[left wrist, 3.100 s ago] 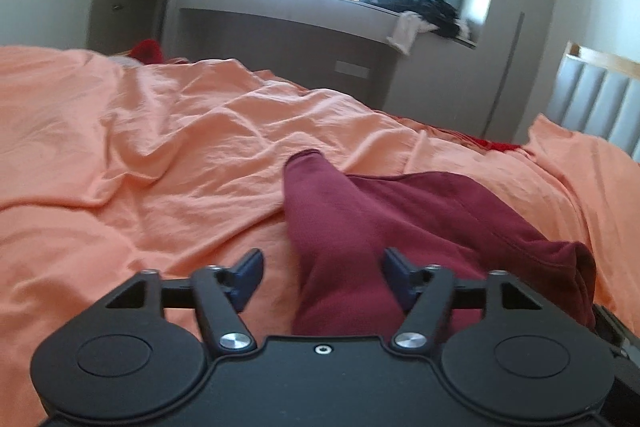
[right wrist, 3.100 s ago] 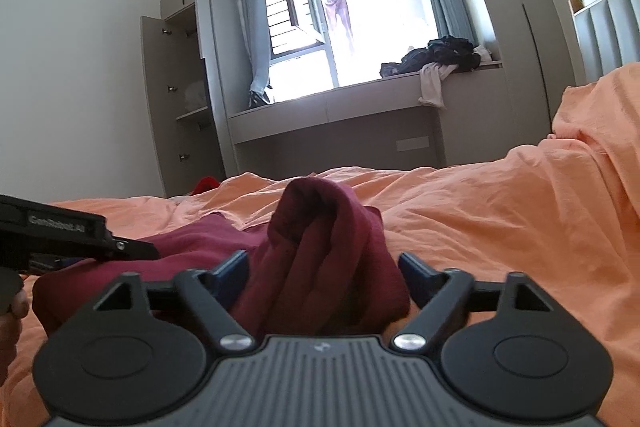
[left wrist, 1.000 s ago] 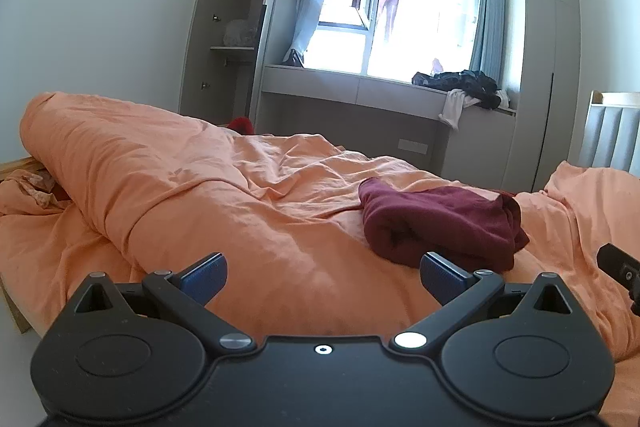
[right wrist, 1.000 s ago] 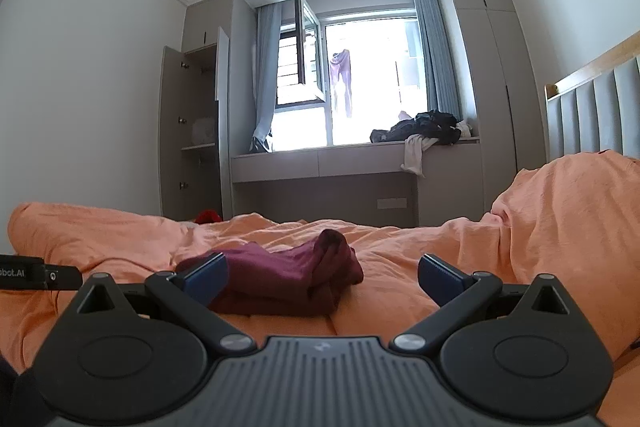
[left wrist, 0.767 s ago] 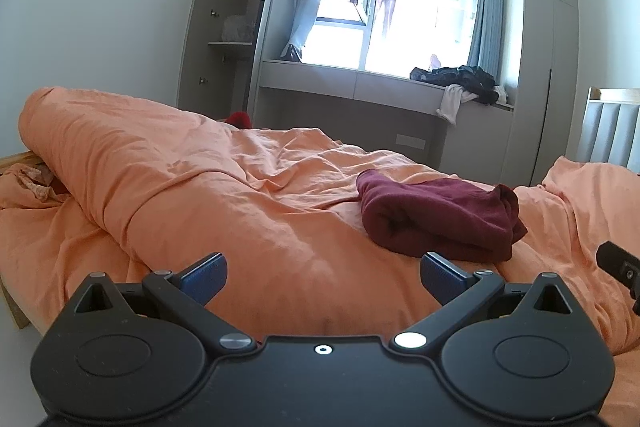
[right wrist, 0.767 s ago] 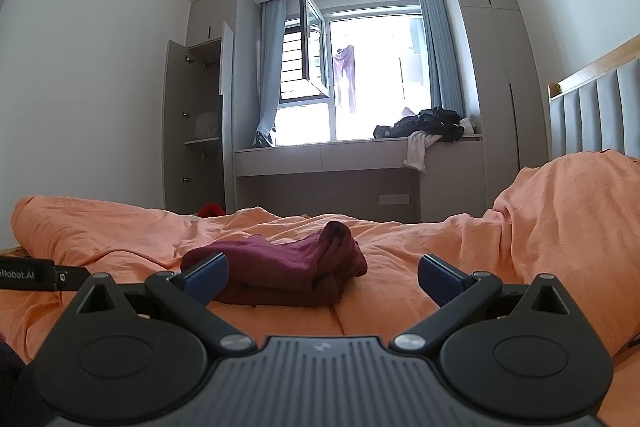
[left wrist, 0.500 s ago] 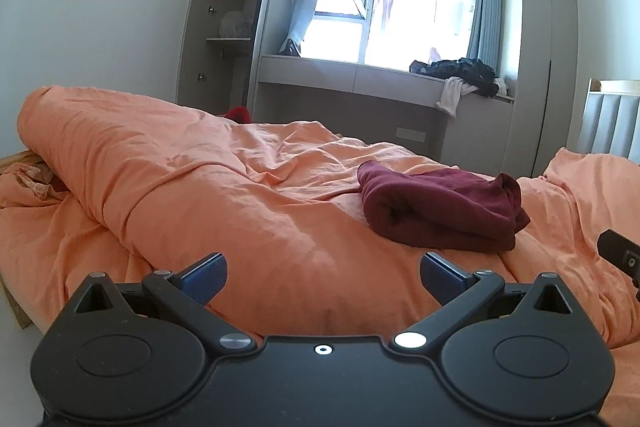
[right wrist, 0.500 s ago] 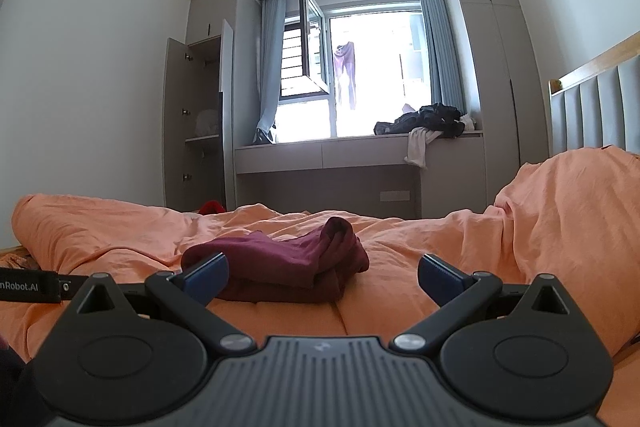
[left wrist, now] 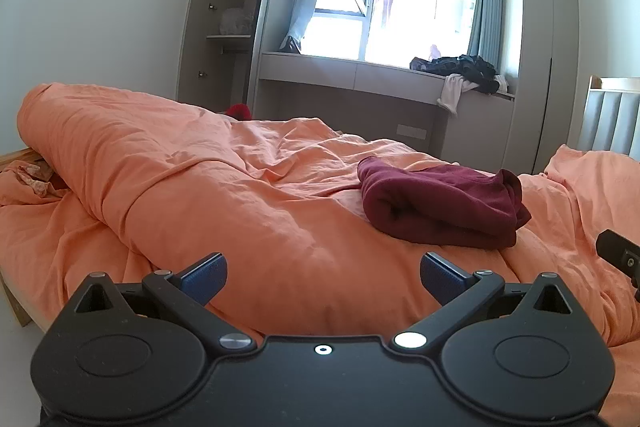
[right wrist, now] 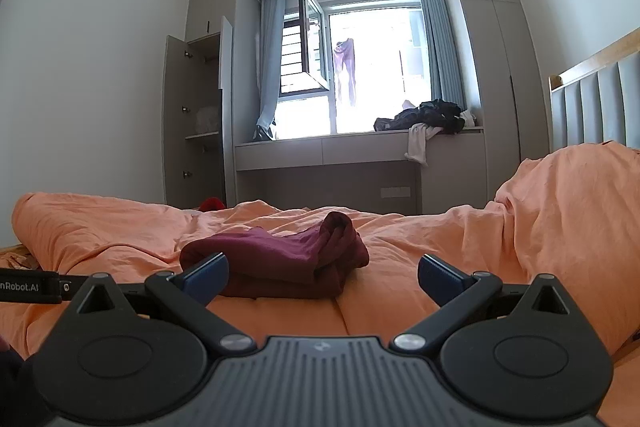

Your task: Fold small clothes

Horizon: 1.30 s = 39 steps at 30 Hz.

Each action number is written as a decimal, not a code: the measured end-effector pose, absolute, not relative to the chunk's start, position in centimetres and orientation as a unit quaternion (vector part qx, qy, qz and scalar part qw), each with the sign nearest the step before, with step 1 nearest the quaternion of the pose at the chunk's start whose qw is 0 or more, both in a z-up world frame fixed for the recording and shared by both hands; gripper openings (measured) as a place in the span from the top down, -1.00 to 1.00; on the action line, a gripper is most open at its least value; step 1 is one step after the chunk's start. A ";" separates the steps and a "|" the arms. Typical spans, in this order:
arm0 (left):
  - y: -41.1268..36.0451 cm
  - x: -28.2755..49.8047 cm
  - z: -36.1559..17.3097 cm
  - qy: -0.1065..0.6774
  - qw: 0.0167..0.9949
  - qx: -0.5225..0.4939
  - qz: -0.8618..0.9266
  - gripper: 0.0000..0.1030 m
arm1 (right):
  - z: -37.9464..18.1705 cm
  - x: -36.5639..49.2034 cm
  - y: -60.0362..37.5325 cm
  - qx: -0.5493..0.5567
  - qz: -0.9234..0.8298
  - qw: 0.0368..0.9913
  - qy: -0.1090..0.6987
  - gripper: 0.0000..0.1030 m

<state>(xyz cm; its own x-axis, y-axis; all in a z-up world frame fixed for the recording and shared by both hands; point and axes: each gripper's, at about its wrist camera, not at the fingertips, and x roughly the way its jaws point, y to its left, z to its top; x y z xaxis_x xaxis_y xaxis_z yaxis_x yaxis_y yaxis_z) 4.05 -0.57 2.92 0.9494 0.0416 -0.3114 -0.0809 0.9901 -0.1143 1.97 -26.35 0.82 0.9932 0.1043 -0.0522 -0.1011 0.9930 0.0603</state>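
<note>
Folded maroon garment (left wrist: 442, 205) lies on the orange duvet (left wrist: 248, 195). Left gripper (left wrist: 323, 277) and right gripper (right wrist: 323, 277) sit short of the garment, jaws spread, holding nothing.

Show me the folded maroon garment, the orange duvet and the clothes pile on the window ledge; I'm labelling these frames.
folded maroon garment (left wrist: 440, 203), left wrist view, middle of its top layer.
orange duvet (left wrist: 180, 163), left wrist view, bare raised roll at left.
clothes pile (right wrist: 424, 117), right wrist view, dark heap's middle.
</note>
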 end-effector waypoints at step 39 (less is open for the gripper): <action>-0.7 4.1 2.5 0.158 0.985 -0.063 0.033 -0.99 | 0.6 2.2 -26.5 0.030 0.051 0.998 0.034 -1.00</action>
<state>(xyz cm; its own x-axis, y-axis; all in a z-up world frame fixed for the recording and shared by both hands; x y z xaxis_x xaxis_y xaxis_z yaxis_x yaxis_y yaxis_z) 4.13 -0.68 2.54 0.9478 0.0451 -0.3156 -0.0848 0.9900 -0.1129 2.24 -26.46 0.55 0.9924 0.1043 -0.0654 -0.1001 0.9929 0.0642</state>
